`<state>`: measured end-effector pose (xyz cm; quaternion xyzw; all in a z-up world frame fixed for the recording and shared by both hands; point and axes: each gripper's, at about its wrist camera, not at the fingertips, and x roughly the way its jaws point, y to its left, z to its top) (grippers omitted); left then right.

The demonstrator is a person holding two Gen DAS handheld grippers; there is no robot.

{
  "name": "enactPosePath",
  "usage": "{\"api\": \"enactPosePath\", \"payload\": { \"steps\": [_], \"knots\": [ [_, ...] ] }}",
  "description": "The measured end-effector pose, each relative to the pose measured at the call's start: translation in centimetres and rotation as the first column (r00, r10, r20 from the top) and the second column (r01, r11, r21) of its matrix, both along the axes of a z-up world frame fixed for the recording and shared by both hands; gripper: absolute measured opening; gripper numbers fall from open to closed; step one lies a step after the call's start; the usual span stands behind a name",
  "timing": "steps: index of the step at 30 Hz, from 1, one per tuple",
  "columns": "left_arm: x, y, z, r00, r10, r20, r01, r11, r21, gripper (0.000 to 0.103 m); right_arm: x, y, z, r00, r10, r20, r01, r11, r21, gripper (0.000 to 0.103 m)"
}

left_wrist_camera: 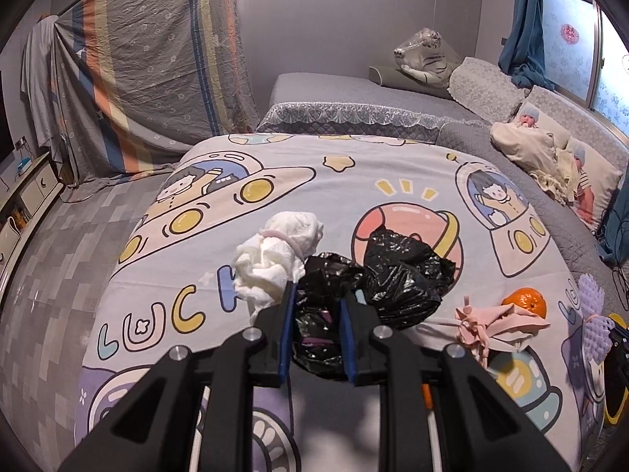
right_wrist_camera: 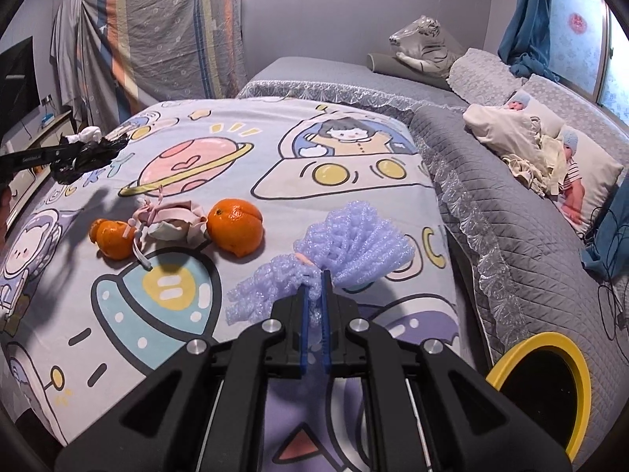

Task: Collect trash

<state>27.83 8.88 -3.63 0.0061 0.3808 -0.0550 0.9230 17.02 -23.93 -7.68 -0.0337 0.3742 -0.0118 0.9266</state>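
My left gripper (left_wrist_camera: pixel 318 293) is shut on a crumpled black plastic bag (left_wrist_camera: pixel 405 275), which bulges out to the right of the fingers. A wad of white tissue (left_wrist_camera: pixel 275 259) sits against the left fingertip; whether it is pinched too I cannot tell. The right wrist view shows the same bag (right_wrist_camera: pixel 92 155) and tissue (right_wrist_camera: pixel 89 133) raised above the bed at far left. My right gripper (right_wrist_camera: pixel 314 283) is shut on a lilac foam fruit net (right_wrist_camera: pixel 354 244), which fans out beyond its tips. The net (left_wrist_camera: pixel 591 310) also shows at the right edge of the left wrist view.
On the cartoon-print bedspread (right_wrist_camera: pixel 196 126) lie a whole orange (right_wrist_camera: pixel 236 226), a second orange (right_wrist_camera: pixel 112 238) and a pink drawstring pouch (right_wrist_camera: pixel 173 222) between them. A yellow-rimmed bin (right_wrist_camera: pixel 530 342) stands at the lower right. Grey quilt, pillows and a plush tiger (right_wrist_camera: pixel 424 45) lie beyond.
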Motion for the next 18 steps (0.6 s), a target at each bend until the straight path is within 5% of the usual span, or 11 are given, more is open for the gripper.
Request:
{"api": "enactPosePath", "payload": {
  "steps": [18],
  "knots": [
    [-3.3,-0.5,2.1,0.998,-0.025,0.055,0.027,0.999,-0.038,0.019,-2.4,-1.4,1.9,0.998,-0.028,0.053,0.027,0.999,0.017,0.004]
  ]
}}
